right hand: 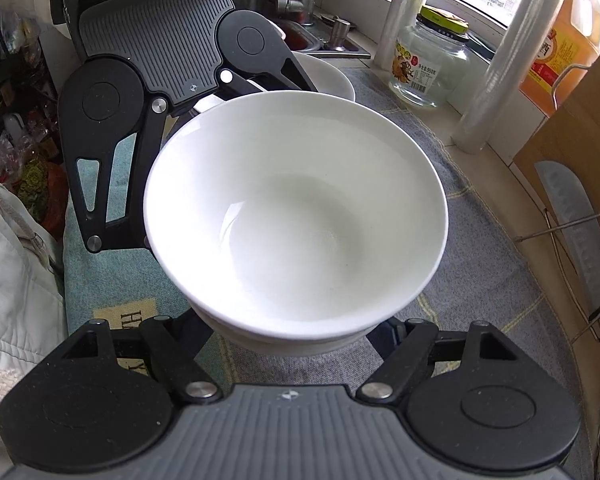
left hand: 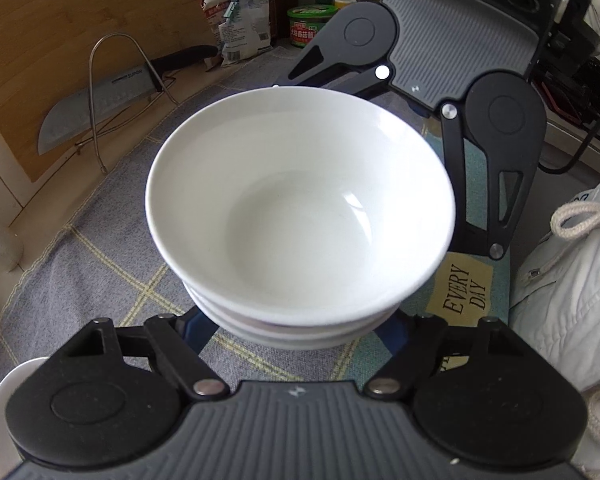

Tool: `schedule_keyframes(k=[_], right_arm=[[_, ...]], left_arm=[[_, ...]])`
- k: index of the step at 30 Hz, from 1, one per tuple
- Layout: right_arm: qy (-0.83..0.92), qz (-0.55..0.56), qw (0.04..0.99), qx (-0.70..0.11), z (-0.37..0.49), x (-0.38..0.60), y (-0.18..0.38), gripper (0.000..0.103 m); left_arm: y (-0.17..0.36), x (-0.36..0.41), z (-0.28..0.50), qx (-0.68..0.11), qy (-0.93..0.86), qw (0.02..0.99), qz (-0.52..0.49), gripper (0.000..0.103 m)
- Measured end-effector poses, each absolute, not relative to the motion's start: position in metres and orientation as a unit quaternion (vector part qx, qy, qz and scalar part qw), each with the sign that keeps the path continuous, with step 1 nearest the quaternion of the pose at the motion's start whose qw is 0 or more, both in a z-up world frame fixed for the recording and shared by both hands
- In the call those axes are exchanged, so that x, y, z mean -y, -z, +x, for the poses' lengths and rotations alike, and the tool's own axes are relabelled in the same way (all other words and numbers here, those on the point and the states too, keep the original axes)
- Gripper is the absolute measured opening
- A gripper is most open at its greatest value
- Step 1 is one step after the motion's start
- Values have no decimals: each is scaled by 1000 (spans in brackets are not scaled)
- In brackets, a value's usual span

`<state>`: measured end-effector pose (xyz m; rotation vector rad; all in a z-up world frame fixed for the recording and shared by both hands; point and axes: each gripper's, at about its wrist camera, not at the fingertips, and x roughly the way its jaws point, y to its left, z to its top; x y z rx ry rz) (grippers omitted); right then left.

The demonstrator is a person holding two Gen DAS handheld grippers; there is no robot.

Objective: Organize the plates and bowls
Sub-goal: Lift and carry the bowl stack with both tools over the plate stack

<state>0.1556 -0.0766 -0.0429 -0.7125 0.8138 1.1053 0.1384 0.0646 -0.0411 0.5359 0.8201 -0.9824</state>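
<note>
A stack of white bowls stands on the checked cloth between both grippers; it also shows in the right wrist view. My left gripper reaches under the stack's near side, its fingers spread wide and hidden by the bowls. My right gripper does the same from the opposite side and shows across the stack in the left view. Whether the fingers touch the stack I cannot tell. Another white plate or bowl lies behind the left gripper.
A cleaver in a wire rack leans on a wooden board. Packets and a green tub stand behind. A glass jar, a film roll and an oil jug stand by the window. A sink is nearby.
</note>
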Motion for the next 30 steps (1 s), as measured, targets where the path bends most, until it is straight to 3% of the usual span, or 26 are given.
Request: schedule_keyframes(k=[30], right_arm=[[-577, -396, 652, -293, 195, -95, 27, 83]], left_arm=[[26, -218, 148, -402, 323, 828, 220, 81]])
